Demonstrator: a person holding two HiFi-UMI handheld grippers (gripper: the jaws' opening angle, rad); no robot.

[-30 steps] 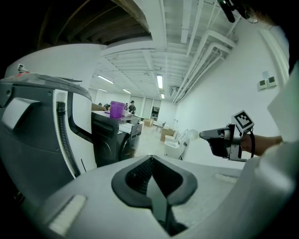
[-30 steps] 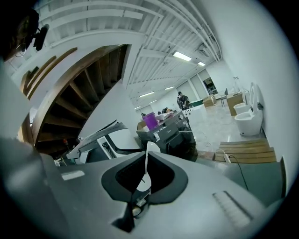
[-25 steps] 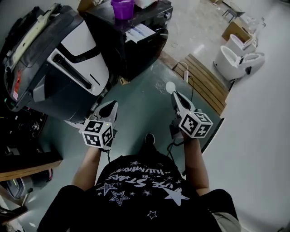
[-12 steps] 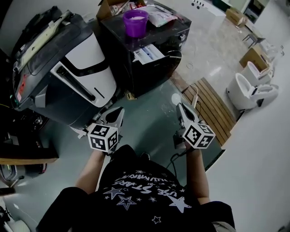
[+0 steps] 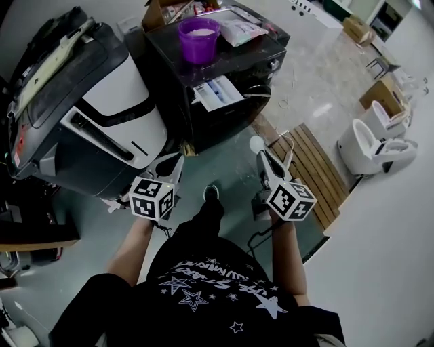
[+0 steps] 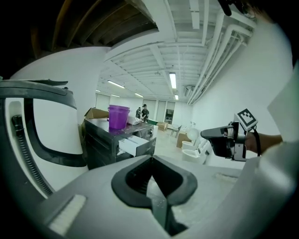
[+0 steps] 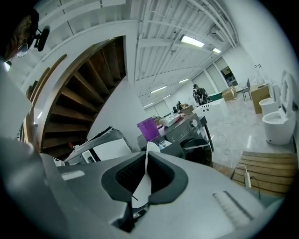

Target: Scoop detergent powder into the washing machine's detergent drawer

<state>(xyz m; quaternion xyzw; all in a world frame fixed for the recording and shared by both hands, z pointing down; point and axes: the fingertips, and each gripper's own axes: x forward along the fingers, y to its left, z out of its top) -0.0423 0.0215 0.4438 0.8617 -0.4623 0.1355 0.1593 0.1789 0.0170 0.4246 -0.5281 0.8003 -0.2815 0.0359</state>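
Observation:
A black washing machine [image 5: 234,74] stands ahead, its white detergent drawer [image 5: 217,91] pulled open at the front. On its top sits a purple cup [image 5: 198,30] holding white powder. My right gripper [image 5: 261,157] is shut on a white spoon [image 5: 255,144], still well short of the machine. In the right gripper view the spoon [image 7: 147,151] stands edge-on between the jaws, with the purple cup [image 7: 148,128] beyond it. My left gripper [image 5: 175,162] is shut and holds nothing. In the left gripper view I see the cup [image 6: 118,116], the drawer [image 6: 136,144] and the right gripper [image 6: 219,137].
A large white-and-grey appliance [image 5: 95,101] stands at the left, close to the left gripper. A slatted wooden platform [image 5: 312,159] and white toilets [image 5: 369,146] lie to the right. A cardboard box [image 5: 157,10] and a packet [image 5: 244,27] sit on the washer top.
The person has stepped forward, and the washing machine and purple cup now sit lower and fuller in view. Both grippers keep their pose, the right one still holding the spoon.

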